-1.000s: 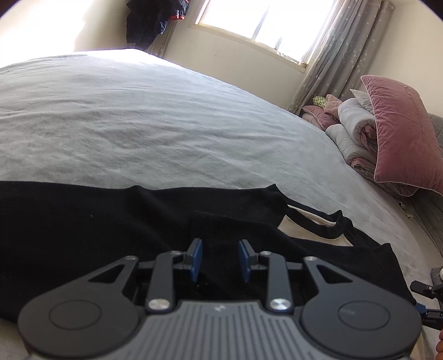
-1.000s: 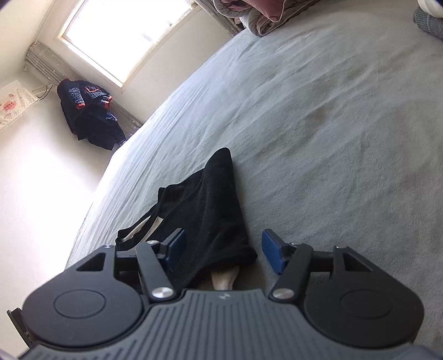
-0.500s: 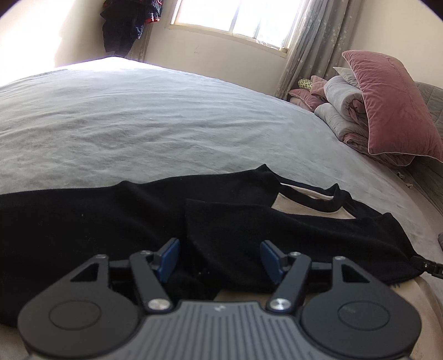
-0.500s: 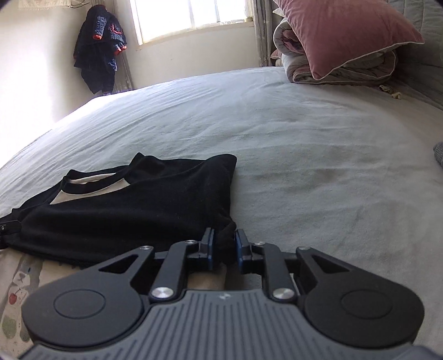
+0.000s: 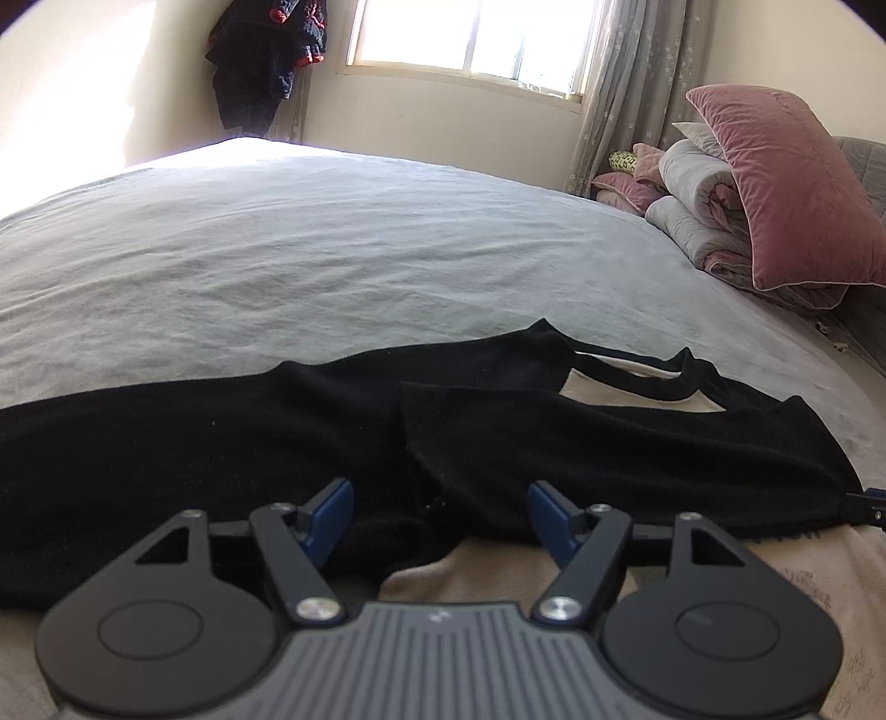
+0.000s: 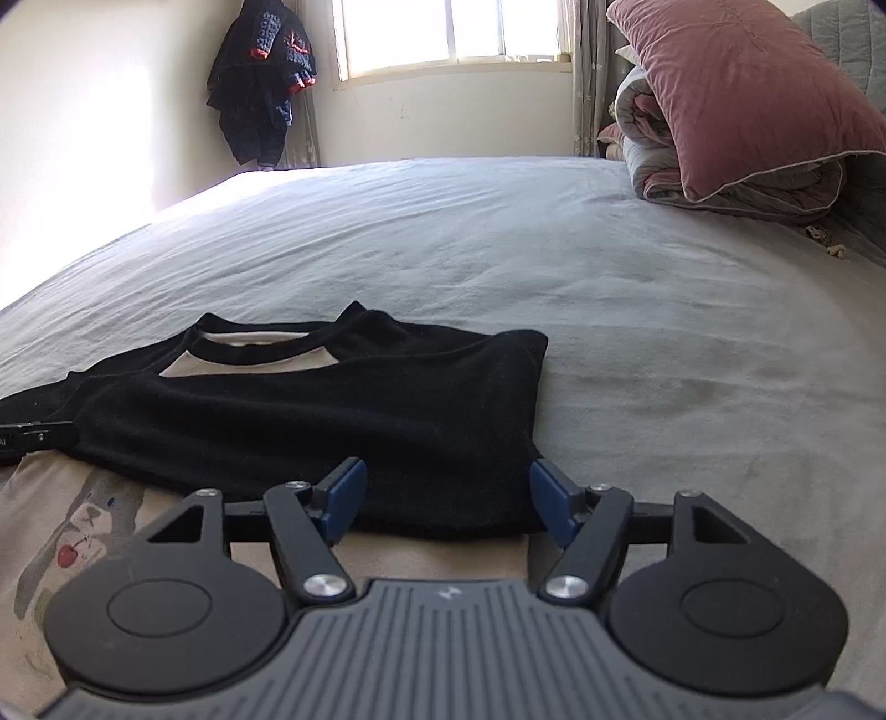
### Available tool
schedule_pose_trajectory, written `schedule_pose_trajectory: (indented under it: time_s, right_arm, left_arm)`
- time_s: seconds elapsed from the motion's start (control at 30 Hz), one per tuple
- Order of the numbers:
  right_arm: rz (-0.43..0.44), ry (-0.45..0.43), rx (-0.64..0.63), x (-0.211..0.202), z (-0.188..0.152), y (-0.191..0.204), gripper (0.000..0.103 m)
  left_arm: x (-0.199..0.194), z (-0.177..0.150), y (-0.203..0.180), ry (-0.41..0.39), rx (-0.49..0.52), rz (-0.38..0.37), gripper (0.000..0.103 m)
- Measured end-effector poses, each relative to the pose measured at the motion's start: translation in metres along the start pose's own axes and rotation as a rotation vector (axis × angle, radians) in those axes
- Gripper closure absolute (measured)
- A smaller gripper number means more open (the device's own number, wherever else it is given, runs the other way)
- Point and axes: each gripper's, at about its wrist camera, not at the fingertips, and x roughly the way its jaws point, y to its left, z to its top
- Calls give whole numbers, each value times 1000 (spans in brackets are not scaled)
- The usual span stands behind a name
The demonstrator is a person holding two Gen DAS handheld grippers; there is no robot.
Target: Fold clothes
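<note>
One shirt [image 6: 310,421], black sleeves folded inward, on bed [image 6: 609,288]; left gripper [image 5: 440,518] and right gripper [image 6: 446,501] just opened, holding nothing; risk: loose sleeves slipping, undoing fold.

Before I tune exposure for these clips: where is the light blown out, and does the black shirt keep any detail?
Left wrist view: window and far bed corner glare white; shirt nearly featureless black. Right wrist view: window overexposed, left wall washed out.
</note>
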Motion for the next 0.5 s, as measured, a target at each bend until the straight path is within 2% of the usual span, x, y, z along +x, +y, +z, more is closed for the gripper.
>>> schedule_pose_trajectory:
  time_s: [0.03,0.17,0.33,0.37,0.47,0.5]
  right_arm:
    - [-2,21,-7,1,-2,2,34]
    - [13,-2,-49,-12,1,8,32]
    - [32,-19,-10,-26,3,8,7]
    - [30,-18,3,-28,3,9,6]
    - [54,11,53,-31,2,8,4]
    - [69,28,72,-32,1,8,4]
  left_arm:
    - [-4,2,3,-1,-20,6,29]
    - [-20,11,19,-37,-98,47,17]
    - [-31,22,48,-53,-257,159,13]
    - [-34,23,52,-56,-279,177,10]
    - [-44,23,56,-75,-267,259,1]
    - [-48,22,56,-82,-245,295,1]
